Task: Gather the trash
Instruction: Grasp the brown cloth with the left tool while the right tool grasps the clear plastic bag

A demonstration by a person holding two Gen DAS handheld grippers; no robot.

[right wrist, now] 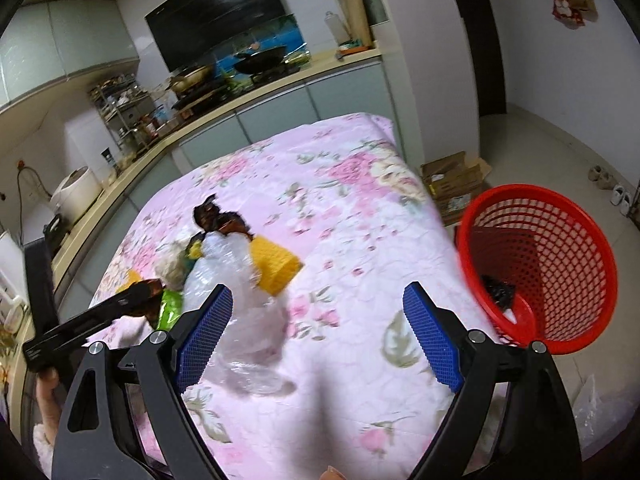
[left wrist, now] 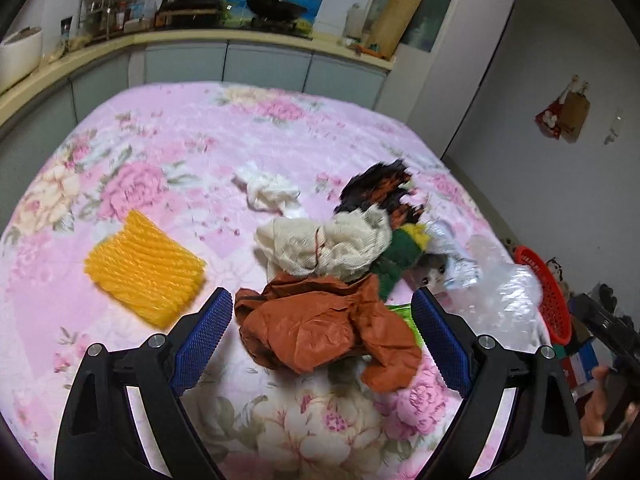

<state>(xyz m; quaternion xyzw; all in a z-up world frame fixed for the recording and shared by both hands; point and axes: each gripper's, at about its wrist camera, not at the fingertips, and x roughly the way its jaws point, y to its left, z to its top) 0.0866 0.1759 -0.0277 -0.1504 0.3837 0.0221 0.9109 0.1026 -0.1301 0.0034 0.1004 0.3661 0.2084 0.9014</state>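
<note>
A trash pile lies on the pink floral table (left wrist: pixel 160 152). In the left wrist view my left gripper (left wrist: pixel 322 344) is open, its jaws on either side of a crumpled brown paper (left wrist: pixel 320 328). Behind it lie a cream cloth (left wrist: pixel 332 244), a green and yellow scrap (left wrist: pixel 400 252), a dark wrapper (left wrist: pixel 380 188), a white tissue (left wrist: pixel 268 190) and a yellow ribbed sponge (left wrist: pixel 146 268). My right gripper (right wrist: pixel 318 332) is open and empty above the table, with clear crumpled plastic (right wrist: pixel 244 320) by its left finger. A red mesh basket (right wrist: pixel 560 264) stands at the table's right edge.
A kitchen counter (left wrist: pixel 200 40) with pans and a rack runs behind the table. A second yellow sponge (right wrist: pixel 276 266) lies near the plastic. Cardboard boxes (right wrist: pixel 456 180) sit on the floor beyond the basket. The left gripper's body (right wrist: pixel 92 320) shows at the left of the right wrist view.
</note>
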